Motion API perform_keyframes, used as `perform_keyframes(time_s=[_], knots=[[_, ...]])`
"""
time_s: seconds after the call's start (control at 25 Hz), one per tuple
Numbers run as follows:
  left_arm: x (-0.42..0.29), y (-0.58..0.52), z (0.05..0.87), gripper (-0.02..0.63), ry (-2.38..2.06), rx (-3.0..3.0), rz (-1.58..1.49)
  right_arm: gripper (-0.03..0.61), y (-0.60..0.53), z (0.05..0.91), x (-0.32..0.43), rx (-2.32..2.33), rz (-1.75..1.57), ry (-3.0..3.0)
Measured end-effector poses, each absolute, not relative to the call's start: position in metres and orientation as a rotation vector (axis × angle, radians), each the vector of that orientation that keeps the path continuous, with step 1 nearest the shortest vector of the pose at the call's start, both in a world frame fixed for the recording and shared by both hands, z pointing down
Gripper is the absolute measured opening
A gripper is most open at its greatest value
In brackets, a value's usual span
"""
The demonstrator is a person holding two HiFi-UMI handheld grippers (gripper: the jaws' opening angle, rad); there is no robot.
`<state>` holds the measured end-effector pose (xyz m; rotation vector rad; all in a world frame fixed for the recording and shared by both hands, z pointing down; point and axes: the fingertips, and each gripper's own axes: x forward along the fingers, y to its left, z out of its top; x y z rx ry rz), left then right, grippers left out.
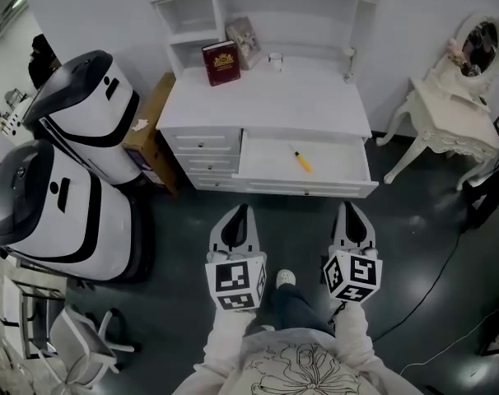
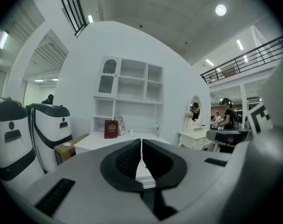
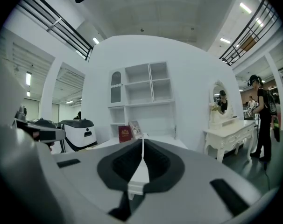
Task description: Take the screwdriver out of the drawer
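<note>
A yellow-handled screwdriver point(image 1: 301, 160) lies in the pulled-out wide drawer point(image 1: 348, 176) of a white desk point(image 1: 266, 97). My left gripper point(image 1: 238, 212) and right gripper point(image 1: 348, 210) hang side by side over the dark floor, a short way in front of the drawer, both pointing at it. Each is shut with nothing between its jaws. In the left gripper view the left gripper point(image 2: 141, 141) has its tips meeting, and in the right gripper view the right gripper point(image 3: 142, 139) does too. The screwdriver is hidden in both gripper views.
A red book point(image 1: 221, 62), a picture frame point(image 1: 244, 41) and a small glass point(image 1: 275, 61) stand on the desk. Two large white-and-black machines point(image 1: 64, 171) and a cardboard box point(image 1: 151, 126) stand left. A white dressing table point(image 1: 451, 105) with mirror stands right. A cable point(image 1: 435, 278) crosses the floor.
</note>
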<state>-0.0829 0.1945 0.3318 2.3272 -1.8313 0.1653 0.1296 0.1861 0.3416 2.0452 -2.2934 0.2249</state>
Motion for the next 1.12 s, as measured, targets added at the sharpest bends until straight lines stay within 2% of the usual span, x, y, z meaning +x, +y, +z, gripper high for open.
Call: perform_keyframes(time_s=[0.48, 1.12], knots=[[-0.041, 0.064, 0.326, 0.011, -1.876, 2.304, 0.159, 0.007, 0.045, 0.335, 0.16, 1.963, 0.206, -2.368], [-0.035, -0.02, 0.363, 0.011, -1.858, 2.226, 0.238, 0.11, -0.041, 0.376, 0.161, 1.853, 0.304, -2.353]])
